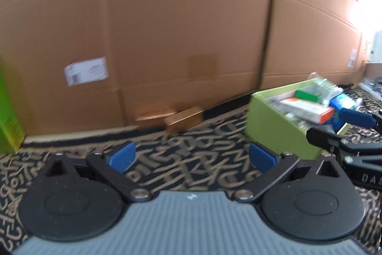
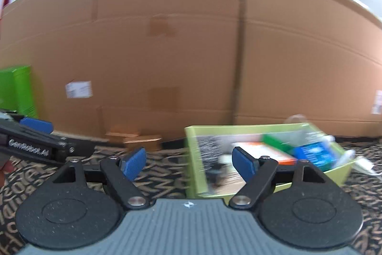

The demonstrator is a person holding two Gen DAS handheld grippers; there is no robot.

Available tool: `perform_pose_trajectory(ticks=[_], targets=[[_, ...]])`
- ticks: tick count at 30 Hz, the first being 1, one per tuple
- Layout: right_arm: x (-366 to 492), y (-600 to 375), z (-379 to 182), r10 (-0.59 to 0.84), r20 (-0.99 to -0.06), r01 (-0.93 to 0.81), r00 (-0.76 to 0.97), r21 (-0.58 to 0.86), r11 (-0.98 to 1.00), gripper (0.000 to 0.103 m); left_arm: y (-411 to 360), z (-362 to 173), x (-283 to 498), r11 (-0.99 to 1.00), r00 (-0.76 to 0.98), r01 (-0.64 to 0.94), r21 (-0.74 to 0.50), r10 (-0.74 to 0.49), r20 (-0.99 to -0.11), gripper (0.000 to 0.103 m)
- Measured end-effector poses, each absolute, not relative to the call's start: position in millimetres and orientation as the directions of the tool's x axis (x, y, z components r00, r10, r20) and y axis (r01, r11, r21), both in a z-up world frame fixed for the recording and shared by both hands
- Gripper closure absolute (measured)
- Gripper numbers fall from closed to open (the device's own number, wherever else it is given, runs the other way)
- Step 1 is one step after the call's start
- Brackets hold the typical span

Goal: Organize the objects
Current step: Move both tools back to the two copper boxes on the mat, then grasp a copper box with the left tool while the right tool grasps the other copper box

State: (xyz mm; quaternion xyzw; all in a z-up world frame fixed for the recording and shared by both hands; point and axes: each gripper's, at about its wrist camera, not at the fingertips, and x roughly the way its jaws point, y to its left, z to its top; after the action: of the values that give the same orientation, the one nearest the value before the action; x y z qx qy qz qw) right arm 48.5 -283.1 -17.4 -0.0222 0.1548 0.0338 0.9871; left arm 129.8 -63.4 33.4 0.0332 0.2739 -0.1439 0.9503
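Observation:
A light green open box (image 1: 274, 128) sits on the patterned carpet at the right, filled with small packages: an orange and white carton (image 1: 308, 109), a green carton (image 1: 306, 95) and a blue pack (image 1: 341, 100). The same box (image 2: 198, 159) shows in the right wrist view with the blue pack (image 2: 315, 154). My left gripper (image 1: 191, 155) is open and empty above the carpet, left of the box. My right gripper (image 2: 189, 160) is open and empty, its right finger in front of the box's inside. The right gripper also shows in the left wrist view (image 1: 343, 128), the left gripper in the right wrist view (image 2: 35, 133).
A tall wall of brown cardboard boxes (image 1: 179, 28) stands behind. Two small brown cartons (image 1: 183, 120) lie at its foot. A bright green upright box (image 1: 8, 109) stands at the far left, also in the right wrist view (image 2: 19, 90). Patterned carpet (image 1: 191, 171) covers the floor.

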Motion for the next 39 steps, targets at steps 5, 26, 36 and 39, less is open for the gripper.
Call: perform_pose_trajectory(ticks=[5, 26, 36, 39], targets=[[66.0, -244.2, -37.1, 0.137, -0.362, -0.164, 0.922, -0.044, 0.986, 0.021, -21.0, 20.6, 141.2, 0.975, 0.809, 0.222, -0.022, -0.197, -0.553, 0.000], [271.1, -168.1, -90.9, 0.052, -0.524, -0.062, 0.850, -0.001, 0.998, 0.021, 31.3, -2.4, 260.5, 0.984, 0.812, 0.171, -0.049, -0.169, -0.559, 0.000], [257.3, -203.0, -95.2, 0.031, -0.559, -0.046, 0.828, -0.012, 0.999, 0.091, -4.4, -22.0, 302.3, 0.953, 0.787, 0.302, -0.015, -0.258, -0.560, 0.008], [242.7, -213.4, -93.9, -0.009, -0.552, -0.039, 0.834, -0.076, 0.996, 0.092, -18.9, -25.4, 310.4, 0.951, 0.781, 0.306, -0.029, -0.269, -0.564, 0.008]])
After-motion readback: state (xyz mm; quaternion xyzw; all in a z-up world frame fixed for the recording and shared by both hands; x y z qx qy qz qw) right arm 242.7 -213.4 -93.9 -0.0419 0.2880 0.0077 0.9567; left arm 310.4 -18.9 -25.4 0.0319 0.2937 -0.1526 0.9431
